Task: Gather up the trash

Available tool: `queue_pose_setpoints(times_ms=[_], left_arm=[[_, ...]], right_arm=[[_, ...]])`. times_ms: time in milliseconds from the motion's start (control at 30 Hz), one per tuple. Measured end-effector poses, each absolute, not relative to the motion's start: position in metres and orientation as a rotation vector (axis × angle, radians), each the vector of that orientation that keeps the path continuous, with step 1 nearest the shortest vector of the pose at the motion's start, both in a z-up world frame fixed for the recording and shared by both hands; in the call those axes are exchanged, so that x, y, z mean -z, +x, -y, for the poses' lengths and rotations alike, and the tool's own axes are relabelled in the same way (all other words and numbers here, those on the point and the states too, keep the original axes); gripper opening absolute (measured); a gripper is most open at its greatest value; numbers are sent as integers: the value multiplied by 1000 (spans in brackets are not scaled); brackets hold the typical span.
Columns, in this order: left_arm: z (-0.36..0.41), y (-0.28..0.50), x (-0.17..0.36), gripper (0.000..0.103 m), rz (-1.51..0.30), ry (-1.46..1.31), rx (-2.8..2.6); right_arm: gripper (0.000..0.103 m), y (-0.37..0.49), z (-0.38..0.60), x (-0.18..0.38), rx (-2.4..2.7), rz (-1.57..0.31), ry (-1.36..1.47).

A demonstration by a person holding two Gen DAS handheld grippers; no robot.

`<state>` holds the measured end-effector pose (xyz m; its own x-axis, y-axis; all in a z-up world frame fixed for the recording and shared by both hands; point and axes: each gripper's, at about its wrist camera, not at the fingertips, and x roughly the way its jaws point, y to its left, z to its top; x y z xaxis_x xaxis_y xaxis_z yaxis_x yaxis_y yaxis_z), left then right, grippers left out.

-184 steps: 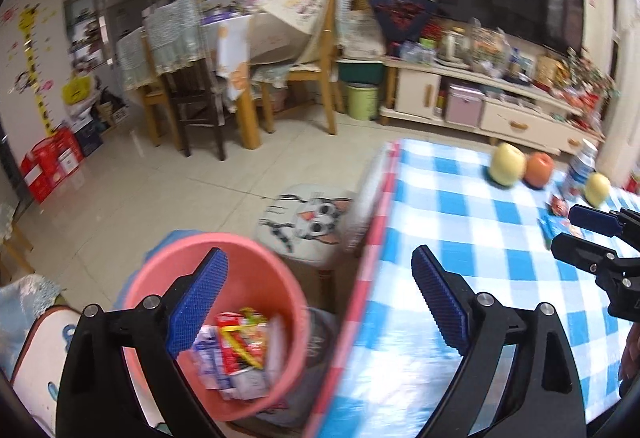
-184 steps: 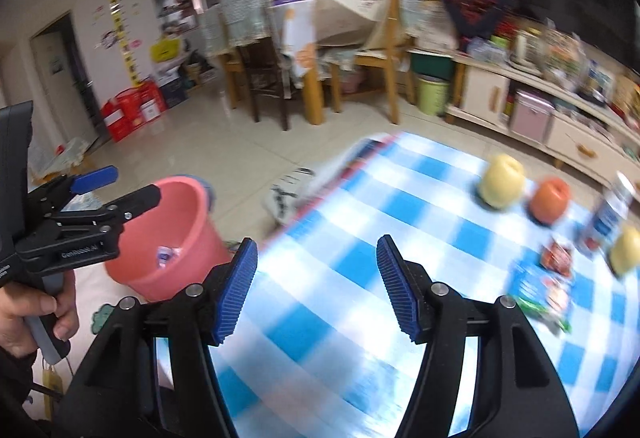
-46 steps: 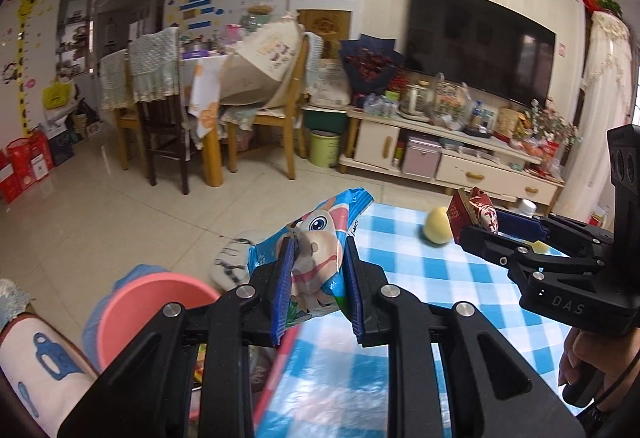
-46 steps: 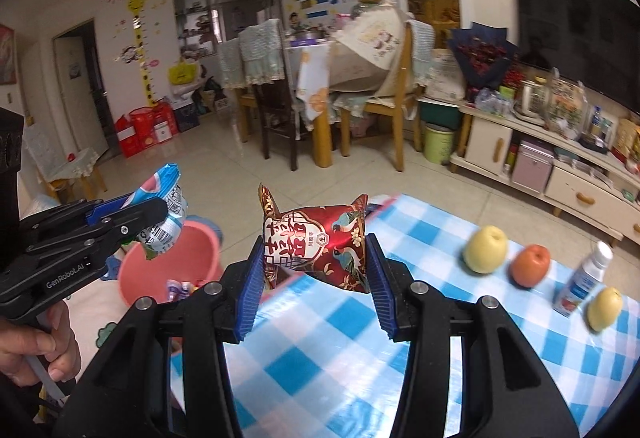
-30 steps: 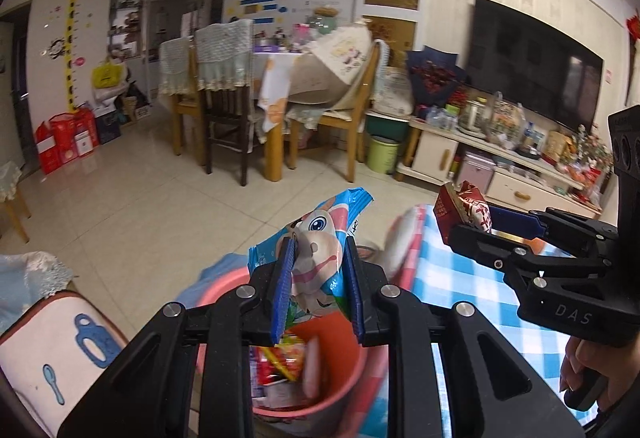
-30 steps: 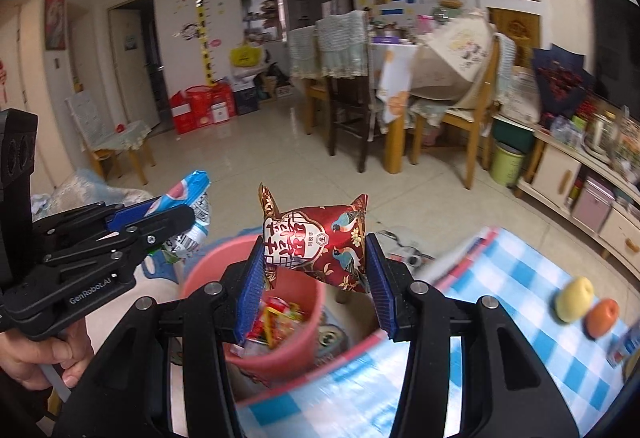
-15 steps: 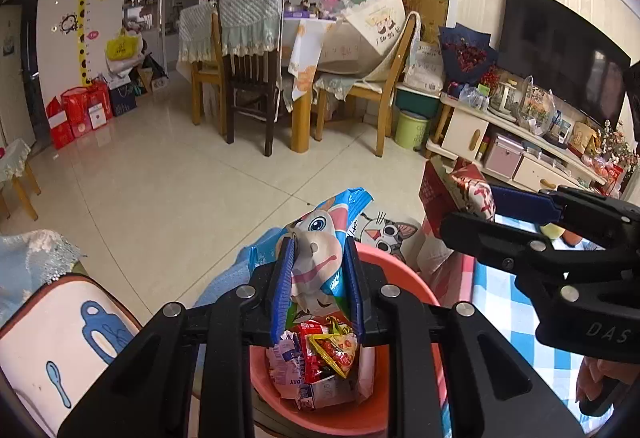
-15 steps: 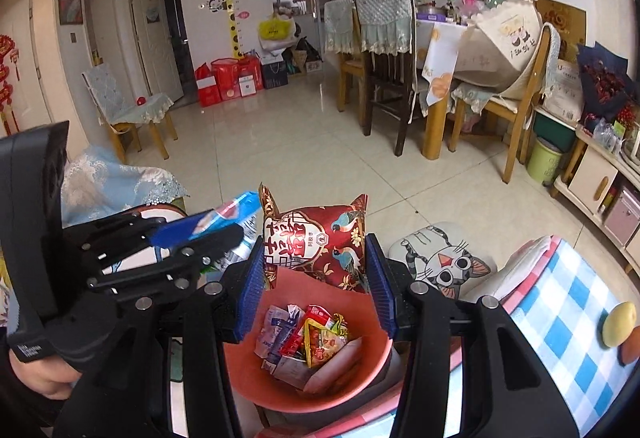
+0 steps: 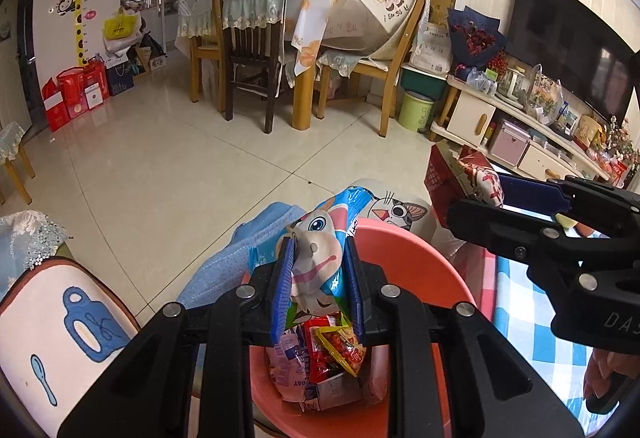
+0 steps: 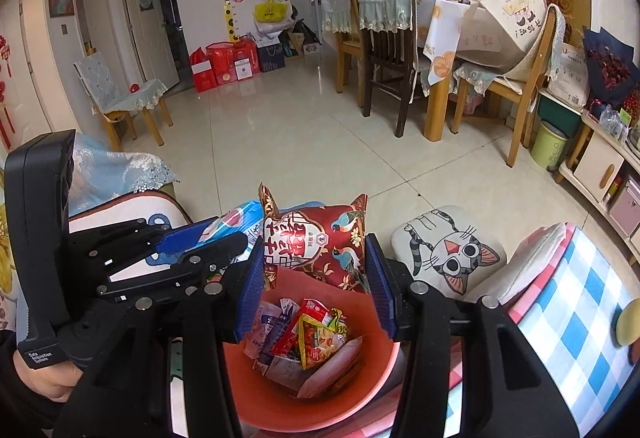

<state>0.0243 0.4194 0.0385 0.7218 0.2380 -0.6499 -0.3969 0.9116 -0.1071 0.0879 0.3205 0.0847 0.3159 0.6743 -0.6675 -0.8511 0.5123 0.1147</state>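
Note:
My left gripper (image 9: 318,278) is shut on a blue cartoon snack wrapper (image 9: 320,238) and holds it over the pink bin (image 9: 416,258). My right gripper (image 10: 316,270) is shut on a red patterned snack bag (image 10: 320,242) and holds it over the same pink bin (image 10: 332,406). The bin holds several wrappers (image 10: 304,342). The left gripper shows at the left of the right wrist view (image 10: 200,242), and the right gripper at the right of the left wrist view (image 9: 480,202), both side by side above the bin.
A cat-face stool cushion (image 10: 448,246) stands just behind the bin. The blue-checked table (image 10: 576,318) lies to the right with a yellow fruit (image 10: 628,322). A cushioned seat (image 9: 52,326) is at the left. Dining chairs (image 9: 248,50) stand across the tiled floor.
Both grippers have swung left from the table to above the pink bin and lowered toward it, each still holding its wrapper.

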Motion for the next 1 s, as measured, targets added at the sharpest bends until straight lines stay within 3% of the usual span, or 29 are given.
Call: queue_pose_setpoints(times_ms=[200,300,367,800,867,1000], left_arm=[[-422,29,-31,27,-696,-251,-349],[-421,31,-31,34,-692,-244,-363],[-420,32,-33,53,-683,-245,-375],[-411,29,-49,65,-657,-220,-392],[-406,28,-53,67,-655,-209,-389],[-395,25,-64,75,-640,-196,-387]], right_arm=[[50,89,-323,-76,-1024,-739,-277],[52,91,-322,-75,-1020,-740,-272],[53,94,-320,-76,-1017,-741,-263],[59,99,-295,-96,-986,-710,-196],[64,98,-287,-100,-973,-702,-188],[86,95,-269,-110,-947,-679,-168]])
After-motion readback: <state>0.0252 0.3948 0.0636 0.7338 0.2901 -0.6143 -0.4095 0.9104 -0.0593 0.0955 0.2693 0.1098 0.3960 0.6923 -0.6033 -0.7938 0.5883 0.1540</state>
